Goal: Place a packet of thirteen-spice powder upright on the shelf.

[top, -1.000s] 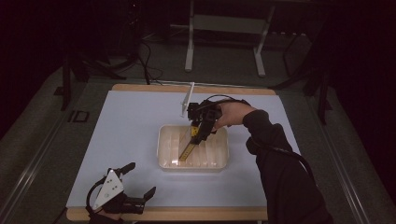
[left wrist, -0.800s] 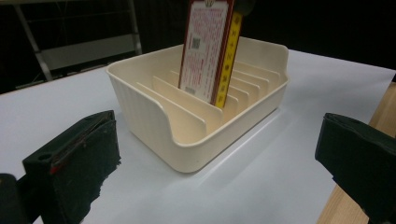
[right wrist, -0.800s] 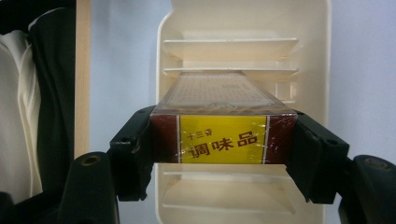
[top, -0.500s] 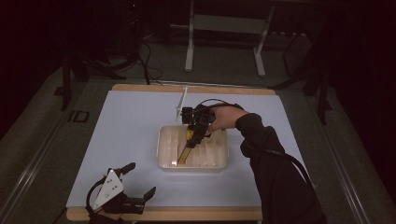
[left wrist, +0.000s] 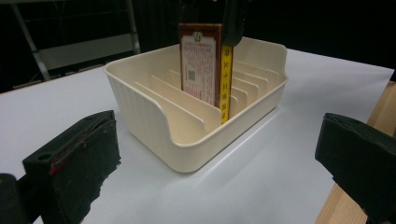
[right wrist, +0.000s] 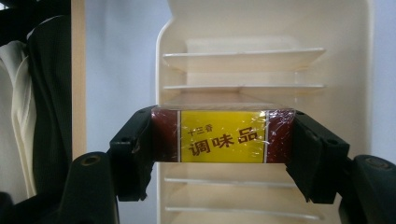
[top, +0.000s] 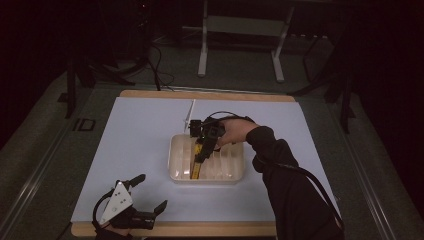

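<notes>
High view: white stick [top: 190, 112] behind rack [top: 178, 159].

The lower part of the box [left wrist: 201, 65] is hidden behind the cream rack's [left wrist: 154, 119] dividers in the left gripper view, and its small print cannot be read. The right gripper [left wrist: 232, 21] is cut off by the top edge there. The box ends [right wrist: 161, 135] are covered by the jaws in the right gripper view.
</notes>
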`<move>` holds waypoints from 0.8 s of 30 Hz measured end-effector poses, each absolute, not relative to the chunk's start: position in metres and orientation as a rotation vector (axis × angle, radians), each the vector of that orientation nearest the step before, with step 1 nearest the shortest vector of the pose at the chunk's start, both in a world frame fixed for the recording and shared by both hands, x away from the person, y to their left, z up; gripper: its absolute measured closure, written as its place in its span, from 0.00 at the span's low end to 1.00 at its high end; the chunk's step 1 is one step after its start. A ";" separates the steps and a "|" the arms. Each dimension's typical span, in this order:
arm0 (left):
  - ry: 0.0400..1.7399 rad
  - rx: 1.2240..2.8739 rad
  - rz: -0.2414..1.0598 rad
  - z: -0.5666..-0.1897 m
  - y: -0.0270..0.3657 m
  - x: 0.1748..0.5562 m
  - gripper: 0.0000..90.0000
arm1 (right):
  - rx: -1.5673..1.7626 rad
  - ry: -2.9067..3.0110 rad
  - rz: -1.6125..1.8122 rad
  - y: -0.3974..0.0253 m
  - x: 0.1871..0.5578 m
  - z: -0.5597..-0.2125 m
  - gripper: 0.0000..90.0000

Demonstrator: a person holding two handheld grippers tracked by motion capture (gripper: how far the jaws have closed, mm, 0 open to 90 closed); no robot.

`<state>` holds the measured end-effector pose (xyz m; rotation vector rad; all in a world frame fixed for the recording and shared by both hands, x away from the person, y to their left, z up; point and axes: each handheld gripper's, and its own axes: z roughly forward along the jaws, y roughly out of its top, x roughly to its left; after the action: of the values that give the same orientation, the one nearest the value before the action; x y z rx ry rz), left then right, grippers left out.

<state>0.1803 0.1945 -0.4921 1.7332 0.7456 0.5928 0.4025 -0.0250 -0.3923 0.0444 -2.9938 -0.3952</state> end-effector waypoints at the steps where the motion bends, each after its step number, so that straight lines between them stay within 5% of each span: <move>1: 0.744 1.733 0.592 -0.492 0.194 0.180 0.00 | 0.043 -2.993 -0.394 -0.024 0.402 -0.394 0.35; 24: 0.743 1.733 0.583 -0.492 0.194 0.181 0.00 | -0.003 -3.019 -0.440 -0.025 0.402 -0.389 0.25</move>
<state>0.1808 0.1937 -0.4923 1.7328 0.7430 0.5834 0.4019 -0.0250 -0.3888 -0.0033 -3.0186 -0.4404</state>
